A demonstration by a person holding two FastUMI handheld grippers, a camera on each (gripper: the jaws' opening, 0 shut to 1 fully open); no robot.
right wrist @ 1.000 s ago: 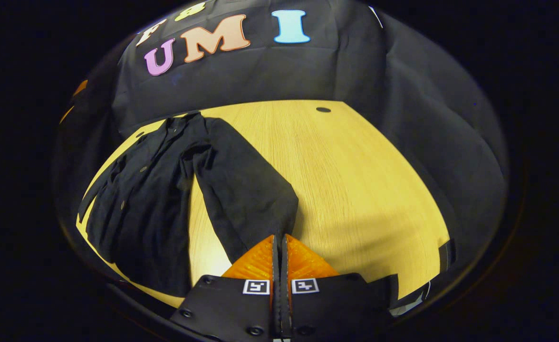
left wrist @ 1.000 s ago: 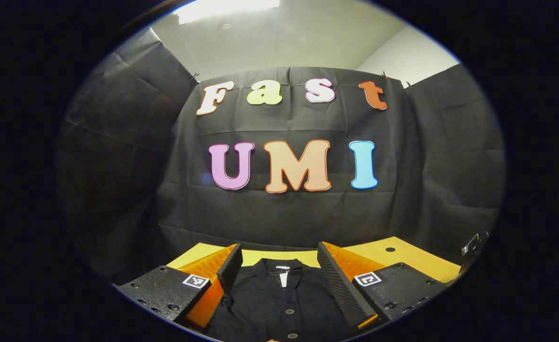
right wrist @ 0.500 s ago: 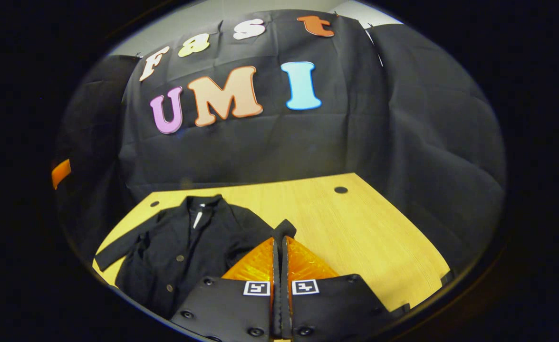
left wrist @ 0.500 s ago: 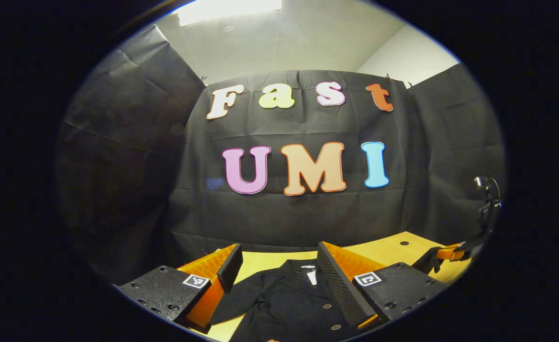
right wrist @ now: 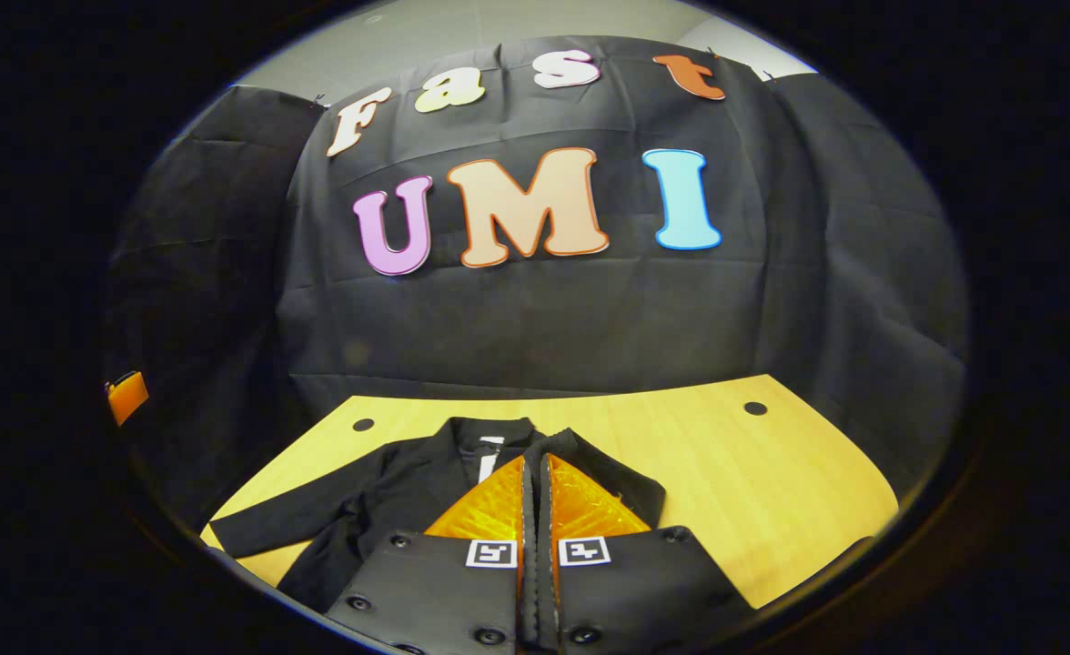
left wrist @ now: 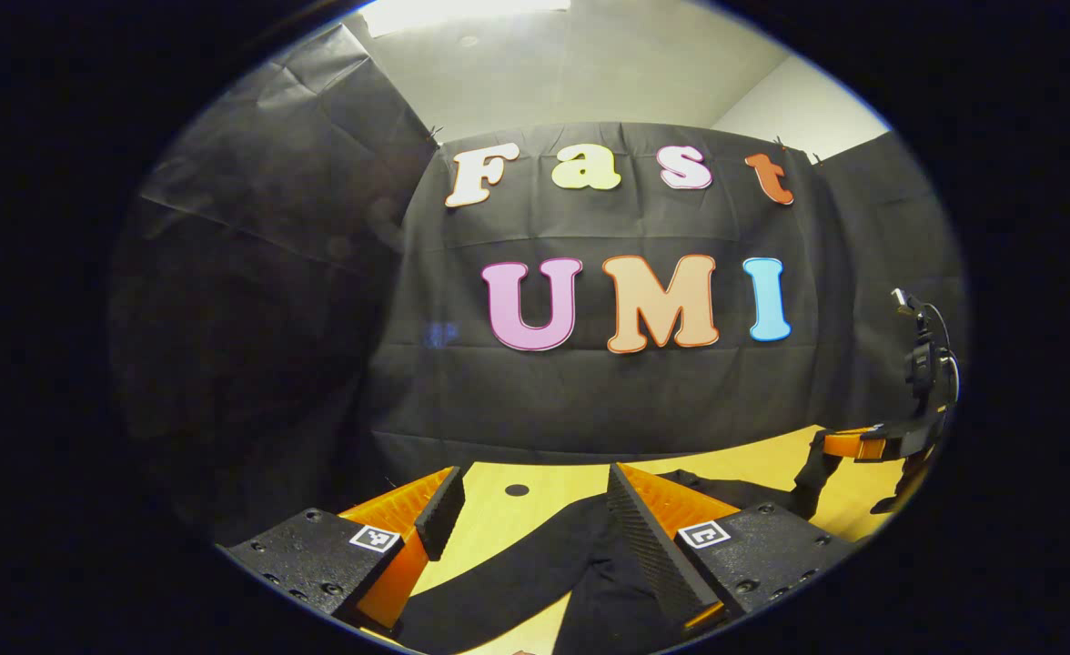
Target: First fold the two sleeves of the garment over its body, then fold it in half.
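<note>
While my right fingers (right wrist: 535,473), pressed together on the right sleeve (right wrist: 621,491), hang over the garment (right wrist: 389,491), my left fingers (left wrist: 535,496), spread, are nearer the left sleeve (left wrist: 508,582), outstretched on the surface (right wrist: 726,473).

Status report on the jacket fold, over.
Right gripper shut on one sleeve, carrying it over the jacket. Left gripper open above the other sleeve.

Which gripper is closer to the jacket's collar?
Right. The right gripper, fingers shut, sits over the jacket just in front of its collar. The left gripper, fingers open, hangs over the outstretched sleeve, off to the side.
</note>
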